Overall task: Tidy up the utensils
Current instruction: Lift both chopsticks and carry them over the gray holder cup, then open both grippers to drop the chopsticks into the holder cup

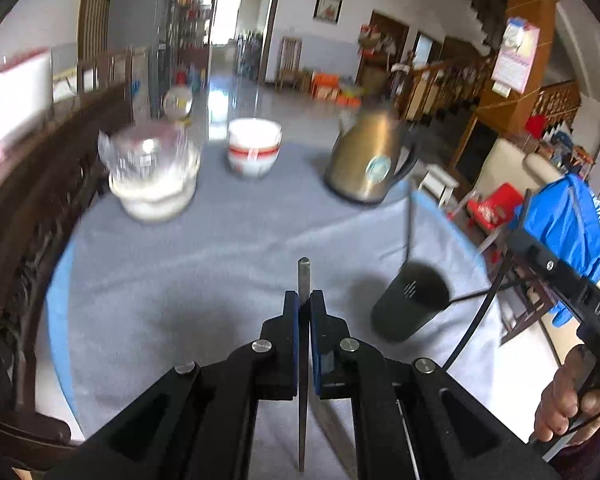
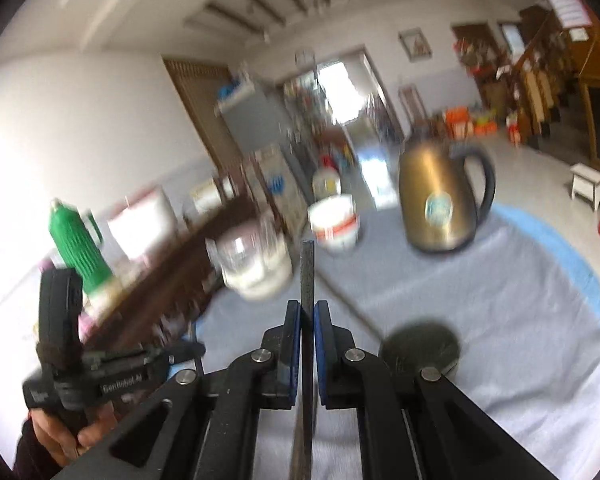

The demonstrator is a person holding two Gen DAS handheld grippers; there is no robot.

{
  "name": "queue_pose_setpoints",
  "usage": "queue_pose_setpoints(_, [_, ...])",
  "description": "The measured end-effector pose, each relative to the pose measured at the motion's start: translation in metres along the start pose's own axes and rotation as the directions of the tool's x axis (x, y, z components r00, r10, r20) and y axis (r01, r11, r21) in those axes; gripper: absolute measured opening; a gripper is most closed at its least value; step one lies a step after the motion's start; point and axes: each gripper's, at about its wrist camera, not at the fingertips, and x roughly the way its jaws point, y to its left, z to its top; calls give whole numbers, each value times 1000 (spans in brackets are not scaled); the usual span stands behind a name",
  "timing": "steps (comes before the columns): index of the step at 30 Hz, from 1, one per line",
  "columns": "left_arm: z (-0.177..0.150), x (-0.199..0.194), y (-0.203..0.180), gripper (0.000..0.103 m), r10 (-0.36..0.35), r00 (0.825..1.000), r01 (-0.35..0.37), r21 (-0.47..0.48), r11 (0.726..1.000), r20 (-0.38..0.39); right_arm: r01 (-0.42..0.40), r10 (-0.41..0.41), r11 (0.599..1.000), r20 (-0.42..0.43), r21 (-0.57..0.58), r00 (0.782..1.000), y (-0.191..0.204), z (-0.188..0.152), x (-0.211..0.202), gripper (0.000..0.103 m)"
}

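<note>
My left gripper [image 1: 304, 296] is shut on a flat metal utensil handle [image 1: 303, 276] that sticks up between the blue pads and runs down below them. A black utensil holder cup [image 1: 410, 306] stands on the grey cloth to its right, with a thin utensil [image 1: 409, 224] standing in it. My right gripper [image 2: 307, 306] is shut on another flat dark metal utensil [image 2: 307, 268], held above the table. The black cup [image 2: 419, 347] shows just right of it, seen from above. The left gripper's body [image 2: 96, 380] shows at the lower left of the right wrist view.
A gold kettle [image 1: 370, 160], a white bowl with a red band [image 1: 253, 150] and a glass jug on stacked white dishes [image 1: 154, 176] stand at the far side of the round table [image 1: 180, 272]. A dark wooden rail [image 1: 24, 216] runs on the left. A green bottle [image 2: 78, 244] stands at the left.
</note>
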Motion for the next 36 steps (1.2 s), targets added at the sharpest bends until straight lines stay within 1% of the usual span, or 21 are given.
queue_pose_setpoints(2, [12,-14,-10,6,-7,999,6,8,1000,43,3,-3,1000,79,0,997,4,17,-14,7])
queue_pose_setpoints(3, [19,-21,-16,6,-12,998,11,12,1000,66,6,-6,1000,127,3,992,4,27,-25,7])
queue_pose_setpoints(4, [26,-27,-21,6,-19,996,18,14,1000,84,9,-9,1000,150,5,989,4,33,-29,7])
queue_pose_setpoints(7, [48,-44,-39,6,-38,988,34,27,999,147,34,-34,999,229,6,973,0,63,-45,7])
queue_pose_setpoints(11, [79,-61,-64,6,-63,968,56,36,998,243,87,-79,996,298,-15,951,-4,92,-56,7])
queue_pose_setpoints(13, [91,-64,-76,6,-72,954,65,35,997,293,137,-115,990,338,-41,934,-6,103,-54,7])
queue_pose_setpoints(15, [101,-58,-87,6,-80,940,77,24,997,331,168,-143,985,349,-43,926,-11,108,-45,7])
queue_pose_setpoints(18, [107,-38,-100,6,-74,934,76,7,997,349,188,-169,982,331,-24,928,-24,107,-27,7])
queue_pose_setpoints(21, [106,-9,-112,6,-58,937,65,-10,998,343,197,-190,980,291,3,938,-40,98,-4,7])
queue_pose_setpoints(25, [92,27,-119,6,-36,951,48,-30,998,307,204,-204,979,232,21,951,-59,79,18,7])
queue_pose_setpoints(28, [79,52,-117,6,-30,968,43,-48,998,250,207,-202,978,177,-8,963,-66,63,32,7])
queue_pose_setpoints(30, [72,65,-112,6,-44,977,56,-52,997,209,196,-193,981,139,-7,971,-73,54,37,8])
queue_pose_setpoints(32, [64,69,-109,6,-45,983,54,-47,997,176,177,-176,984,111,6,978,-77,48,38,8])
queue_pose_setpoints(34, [56,68,-107,6,-53,986,59,-34,998,160,139,-141,990,71,38,987,-85,40,32,10])
queue_pose_setpoints(36, [47,63,-103,6,-61,988,64,-18,998,145,127,-129,990,34,61,991,-89,35,29,12])
